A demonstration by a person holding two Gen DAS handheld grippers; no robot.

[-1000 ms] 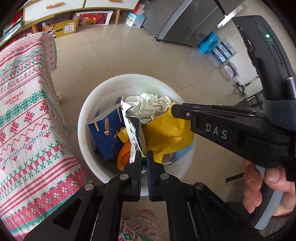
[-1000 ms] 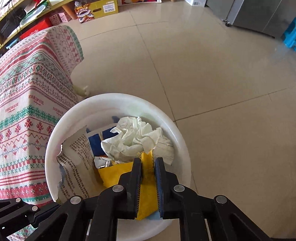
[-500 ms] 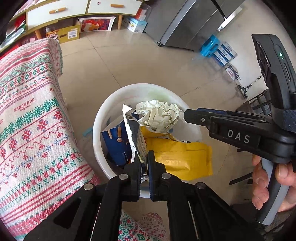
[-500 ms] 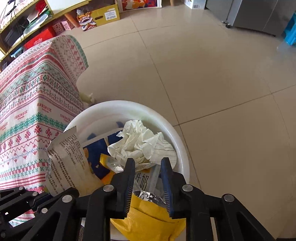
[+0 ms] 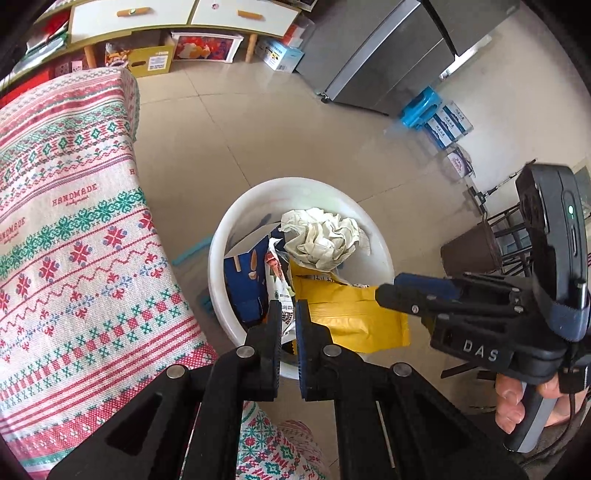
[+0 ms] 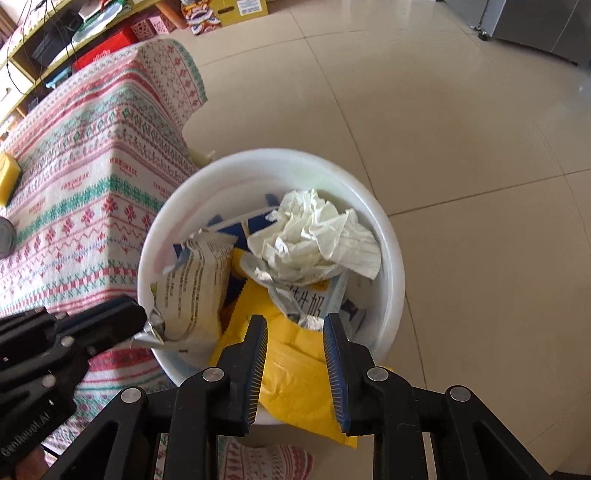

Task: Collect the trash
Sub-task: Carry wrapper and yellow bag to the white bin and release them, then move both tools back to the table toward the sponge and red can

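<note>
A white trash bin (image 5: 380, 254) (image 6: 391, 266) stands on the floor beside the table and holds crumpled white paper (image 5: 321, 236) (image 6: 314, 236), a blue snack box (image 5: 243, 280) and a yellow bag (image 5: 354, 317) (image 6: 291, 373) that lies over its near rim. My left gripper (image 5: 286, 314) is shut on the edge of a white printed wrapper (image 5: 280, 291) (image 6: 195, 291) above the bin. My right gripper (image 6: 295, 332) is open above the yellow bag, not touching it; it also shows in the left wrist view (image 5: 391, 291).
A table with a red, green and white patterned cloth (image 5: 74, 229) (image 6: 81, 192) stands close on the bin's left. Tiled floor lies beyond. A grey cabinet (image 5: 373, 55), blue boxes (image 5: 436, 114) and low shelves (image 5: 155, 18) are at the back.
My right gripper opened and let go of the yellow bag, which dropped onto the bin's near rim. Both grippers rose away from the bin. The left stays shut on the wrapper.
</note>
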